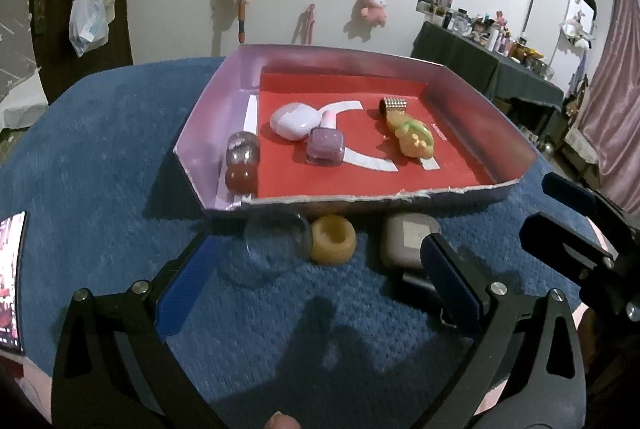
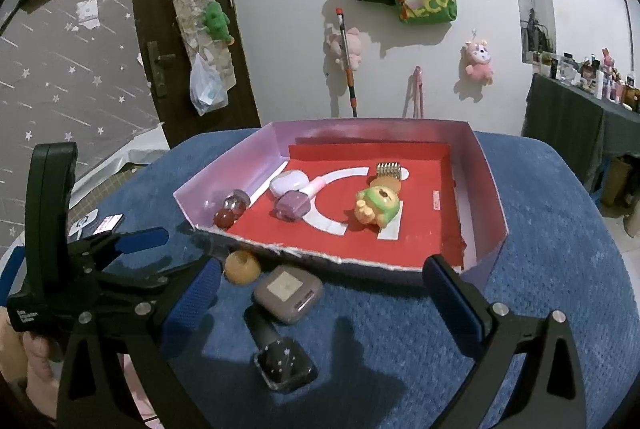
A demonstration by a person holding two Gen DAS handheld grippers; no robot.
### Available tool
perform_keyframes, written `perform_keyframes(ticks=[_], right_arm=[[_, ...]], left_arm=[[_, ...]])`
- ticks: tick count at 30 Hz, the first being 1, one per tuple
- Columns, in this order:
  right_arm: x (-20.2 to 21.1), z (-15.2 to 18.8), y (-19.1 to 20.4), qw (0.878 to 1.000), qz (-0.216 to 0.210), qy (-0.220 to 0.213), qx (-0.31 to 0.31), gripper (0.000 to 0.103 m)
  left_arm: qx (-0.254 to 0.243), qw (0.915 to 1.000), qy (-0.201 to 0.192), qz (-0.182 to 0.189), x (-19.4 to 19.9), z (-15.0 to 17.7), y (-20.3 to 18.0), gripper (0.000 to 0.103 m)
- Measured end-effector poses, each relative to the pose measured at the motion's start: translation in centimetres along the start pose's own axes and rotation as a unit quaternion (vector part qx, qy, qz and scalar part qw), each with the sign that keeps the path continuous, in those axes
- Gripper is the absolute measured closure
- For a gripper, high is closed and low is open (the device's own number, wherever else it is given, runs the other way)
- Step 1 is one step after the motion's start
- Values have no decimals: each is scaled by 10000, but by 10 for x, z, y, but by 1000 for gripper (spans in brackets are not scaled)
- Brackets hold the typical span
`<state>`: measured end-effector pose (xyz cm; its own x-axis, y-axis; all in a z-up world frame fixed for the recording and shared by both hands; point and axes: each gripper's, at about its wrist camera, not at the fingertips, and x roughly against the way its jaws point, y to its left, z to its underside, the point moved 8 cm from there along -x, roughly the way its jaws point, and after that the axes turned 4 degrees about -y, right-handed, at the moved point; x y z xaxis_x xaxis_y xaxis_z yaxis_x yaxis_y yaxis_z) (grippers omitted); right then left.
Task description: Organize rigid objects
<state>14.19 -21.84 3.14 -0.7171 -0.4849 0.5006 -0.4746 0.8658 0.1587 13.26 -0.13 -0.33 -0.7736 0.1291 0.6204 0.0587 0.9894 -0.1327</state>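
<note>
The grey case (image 2: pixel 288 293) sits just ahead of the right gripper (image 2: pixel 324 305), nearer its left finger. Both grippers gape, holding nothing (the left gripper (image 1: pixel 320 289) faces the yellow ring (image 1: pixel 333 239)).

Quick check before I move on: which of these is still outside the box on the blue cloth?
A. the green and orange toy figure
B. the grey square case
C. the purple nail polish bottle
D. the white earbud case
B: the grey square case lies on the blue cloth in front of the box, while the other three sit inside the box on its red floor.
</note>
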Motion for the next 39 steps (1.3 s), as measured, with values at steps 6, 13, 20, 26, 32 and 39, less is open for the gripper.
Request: perform_keyframes(ticks=[6,13,20,26,32,39], right_arm=[[3,12,3,10000,-16,73,-57,0],[4,28,5,9997,-35,213,-131,0],[3,42,5,9993,-14,342,-163,0],[0,56,5,9987,16,475,-189,0],[-3,69,7,9982,3,580,-169,0],[-8,77,8,9976,-12,676,-167,0]], left_arm=[[18,10000,25,5,4,7,-1,0],[35,9998,169,32,3,25,-4,0],[116,9995,288,29,2,39,-1,0],[137,9990,421,27,-2,52,1,0],[137,9990,431,-23,-2,55,5,0],[303,9987,393,-119,-3,51,22,0]])
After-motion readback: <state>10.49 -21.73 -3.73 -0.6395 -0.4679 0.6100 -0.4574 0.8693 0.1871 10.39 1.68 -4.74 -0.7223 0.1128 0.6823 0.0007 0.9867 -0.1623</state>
